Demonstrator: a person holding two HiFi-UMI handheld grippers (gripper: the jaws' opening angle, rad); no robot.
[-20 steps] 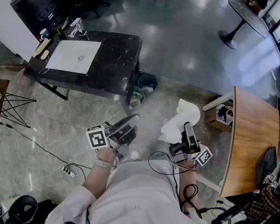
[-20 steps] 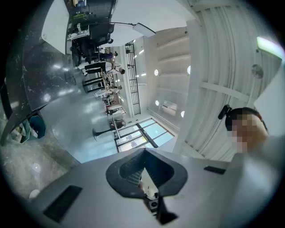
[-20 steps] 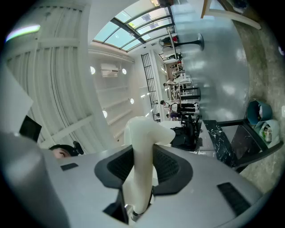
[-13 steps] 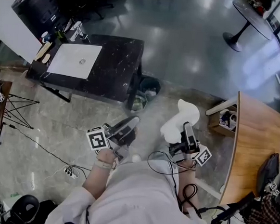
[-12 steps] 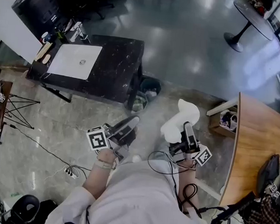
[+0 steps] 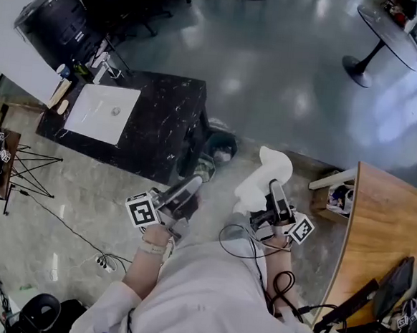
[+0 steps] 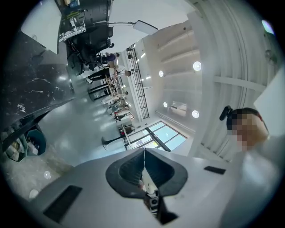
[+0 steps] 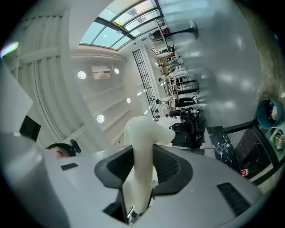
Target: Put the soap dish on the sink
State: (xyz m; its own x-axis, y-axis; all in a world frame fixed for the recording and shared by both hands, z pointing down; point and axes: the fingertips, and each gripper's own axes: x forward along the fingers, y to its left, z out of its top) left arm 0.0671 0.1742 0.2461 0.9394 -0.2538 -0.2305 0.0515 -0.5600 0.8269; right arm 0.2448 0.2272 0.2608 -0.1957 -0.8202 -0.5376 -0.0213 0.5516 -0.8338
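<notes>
The white soap dish (image 6: 259, 180) is held out in front of the person, with my right gripper (image 6: 271, 189) shut on it. In the right gripper view the soap dish (image 8: 141, 156) stands edge-on between the dark pads, which press on both its sides. My left gripper (image 6: 189, 186) is shut with nothing in it; in the left gripper view its pads (image 7: 156, 167) meet at a thin line. The white sink (image 6: 101, 112) is set in a black marble counter (image 6: 165, 119) at the upper left, well away from both grippers.
A teal bin (image 6: 221, 147) and a second bin (image 6: 202, 168) stand at the counter's right end. A wooden table (image 6: 380, 226) is at the right, a round pedestal table (image 6: 391, 33) far back. A power strip with a cable (image 6: 104, 263) lies on the floor. Small items (image 6: 62, 93) sit left of the sink.
The view has shifted: the counter and sink now show lower and further left in the picture. Both grippers keep their pose, the right one still shut on the soap dish.
</notes>
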